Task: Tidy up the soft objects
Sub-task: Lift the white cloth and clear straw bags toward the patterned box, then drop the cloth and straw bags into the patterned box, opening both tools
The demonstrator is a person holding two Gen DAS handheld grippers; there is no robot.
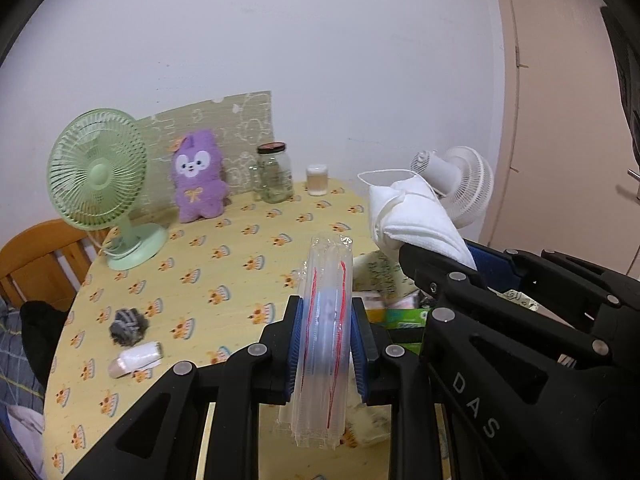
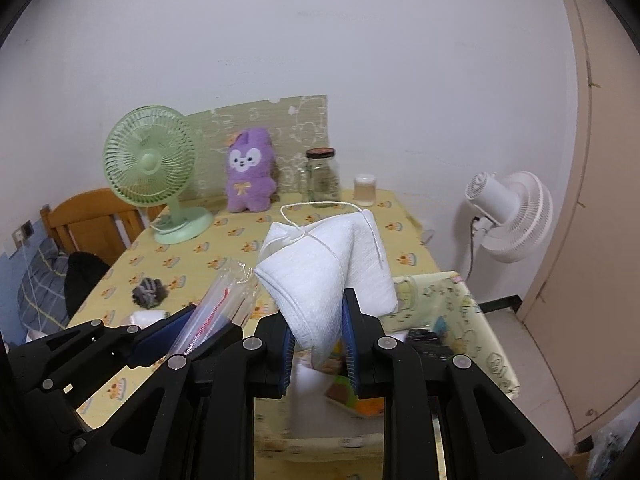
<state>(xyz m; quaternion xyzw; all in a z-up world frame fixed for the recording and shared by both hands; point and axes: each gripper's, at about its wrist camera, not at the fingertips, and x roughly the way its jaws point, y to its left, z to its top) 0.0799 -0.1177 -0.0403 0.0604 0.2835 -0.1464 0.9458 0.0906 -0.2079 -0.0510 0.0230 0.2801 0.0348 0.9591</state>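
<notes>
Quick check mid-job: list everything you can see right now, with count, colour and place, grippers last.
table: one, yellow patterned cloth, centre.
green fan: one, far left of table.
plush: one, purple, back of table, against a patterned board.
jar: one, clear with dark lid, right of plush.
cup: one, whitish, right of jar.
yarn ball: one, grey, near left of table.
roll: one, white, in front of yarn ball.
white fan: one, right of table.
chair: one, wooden, behind table's left.
bin: one, pale patterned, near right.
bag: one, clear with red lines, in left gripper.
cloth: one, white with string, in right gripper.
</notes>
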